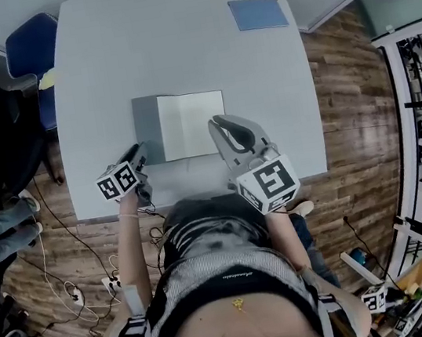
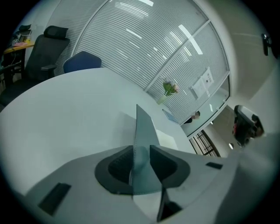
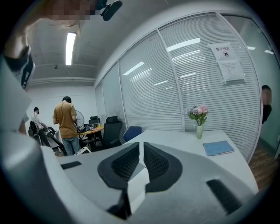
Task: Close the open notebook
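Head view: notebook (image 1: 192,123) at 6 o'clock on the surface (image 1: 175,42); right gripper (image 1: 213,124) nearly pressed together, empty. Only the left gripper view shows the left gripper (image 2: 141,148) pinching the upright grey cover (image 2: 142,129).

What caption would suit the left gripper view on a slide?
Left tool pinching the open notebook's thin grey cover upright above the white table.

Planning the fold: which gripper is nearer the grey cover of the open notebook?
Left. The left gripper has its fingers closed on the grey cover; the right gripper is across the notebook, by the white page's right edge.
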`<state>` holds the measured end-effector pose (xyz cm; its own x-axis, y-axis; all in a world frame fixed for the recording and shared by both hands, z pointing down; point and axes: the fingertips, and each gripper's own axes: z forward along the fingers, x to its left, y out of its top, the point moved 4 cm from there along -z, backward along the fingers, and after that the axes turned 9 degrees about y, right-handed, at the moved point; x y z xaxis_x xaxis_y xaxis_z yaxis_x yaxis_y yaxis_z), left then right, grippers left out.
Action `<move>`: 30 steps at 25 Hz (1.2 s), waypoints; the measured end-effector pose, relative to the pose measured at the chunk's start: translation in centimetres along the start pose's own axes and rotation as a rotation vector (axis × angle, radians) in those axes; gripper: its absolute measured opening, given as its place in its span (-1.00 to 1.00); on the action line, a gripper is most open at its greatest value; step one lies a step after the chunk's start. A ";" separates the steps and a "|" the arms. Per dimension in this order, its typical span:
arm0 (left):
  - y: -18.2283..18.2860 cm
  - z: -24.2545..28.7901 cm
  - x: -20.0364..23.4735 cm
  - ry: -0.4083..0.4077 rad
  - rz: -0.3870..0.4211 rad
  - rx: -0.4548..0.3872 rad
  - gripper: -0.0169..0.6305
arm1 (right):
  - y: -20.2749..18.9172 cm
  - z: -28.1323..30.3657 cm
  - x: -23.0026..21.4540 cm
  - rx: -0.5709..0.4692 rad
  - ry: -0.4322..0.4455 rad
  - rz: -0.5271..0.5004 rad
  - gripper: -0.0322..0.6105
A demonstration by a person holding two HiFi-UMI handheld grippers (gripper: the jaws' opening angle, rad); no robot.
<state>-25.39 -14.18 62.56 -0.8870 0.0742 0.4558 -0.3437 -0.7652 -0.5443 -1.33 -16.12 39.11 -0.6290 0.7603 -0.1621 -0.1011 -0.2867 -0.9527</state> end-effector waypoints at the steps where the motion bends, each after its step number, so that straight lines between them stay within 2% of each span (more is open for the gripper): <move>1: 0.0 -0.1 -0.3 -0.013 0.006 0.002 -0.61 | 0.0 0.0 0.0 0.002 0.003 0.000 -0.82; 4: 0.0 -0.2 -1.1 -0.043 0.034 0.009 -0.65 | -0.1 -0.3 -0.3 0.002 0.003 0.002 -0.82; 7: 0.8 -0.8 -1.6 -0.021 0.087 -0.014 -0.66 | -0.2 -0.6 -0.5 0.004 0.002 0.000 -0.82; 14: 1.6 -1.7 -2.9 -0.038 0.156 -0.033 -0.70 | 0.0 -1.4 -0.6 -0.001 0.004 -0.003 -0.82; 20: 2.0 -2.3 -4.8 -0.097 0.168 -0.044 -0.74 | -0.2 -2.4 -1.0 -0.013 0.001 0.002 -0.82; 30: 2.3 -2.5 -7.1 -0.125 0.188 -0.052 -0.77 | -0.2 -3.3 -1.8 -0.027 0.000 0.006 -0.82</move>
<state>-20.69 -14.87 56.34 -0.8929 -0.1490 0.4250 -0.1941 -0.7242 -0.6617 2.37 -15.47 38.69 -0.6299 0.7583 -0.1676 -0.0766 -0.2754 -0.9583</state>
